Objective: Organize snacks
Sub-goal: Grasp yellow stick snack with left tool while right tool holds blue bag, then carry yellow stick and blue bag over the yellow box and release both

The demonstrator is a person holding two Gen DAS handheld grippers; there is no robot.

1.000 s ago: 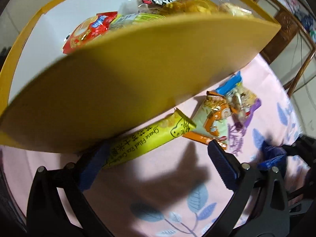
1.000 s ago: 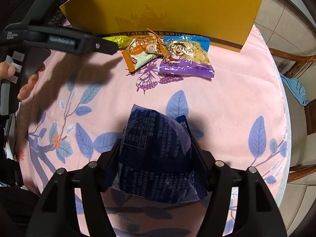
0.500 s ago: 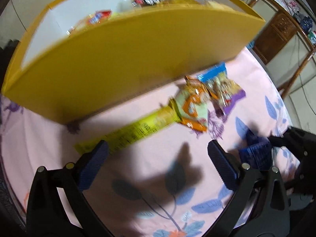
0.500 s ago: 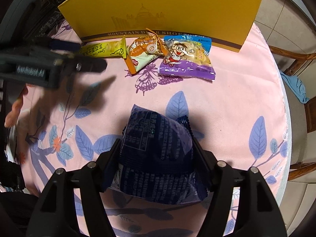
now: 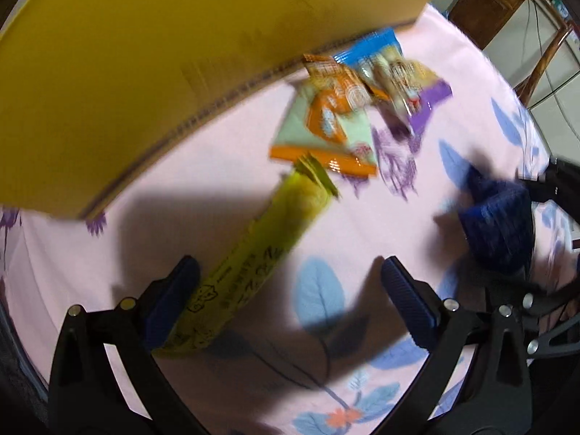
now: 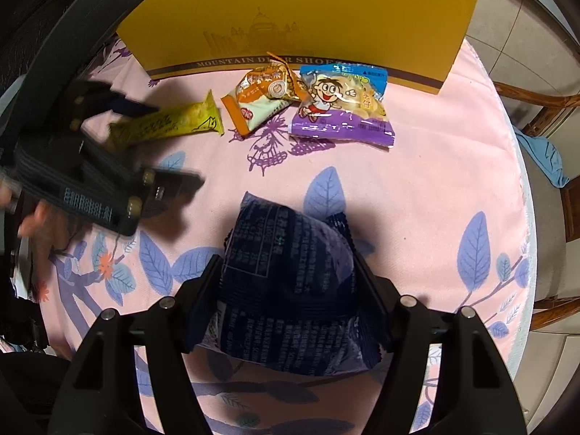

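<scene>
My right gripper [image 6: 286, 297] is shut on a dark blue snack bag [image 6: 290, 286], held just above the pink cloth; the bag also shows in the left wrist view [image 5: 496, 224]. My left gripper [image 5: 286, 297] is open and low over a long yellow-green snack bar [image 5: 253, 264], whose near end lies by the left finger [image 5: 170, 301]. The bar [image 6: 170, 125], an orange-and-green packet [image 6: 261, 98] and a blue-purple cartoon packet [image 6: 344, 108] lie before the yellow box [image 6: 301, 18]. The left gripper [image 6: 145, 145] appears blurred at the bar's left end.
The round table has a pink leaf-print cloth [image 6: 417, 188]. The yellow box wall [image 5: 145, 54] stands close on the left gripper's far left. Wooden chairs [image 6: 543, 108] stand beyond the table's right edge.
My left gripper has come down and away from the box top toward the yellow-green bar, which now lies between its fingers. The right gripper has kept still with the blue bag.
</scene>
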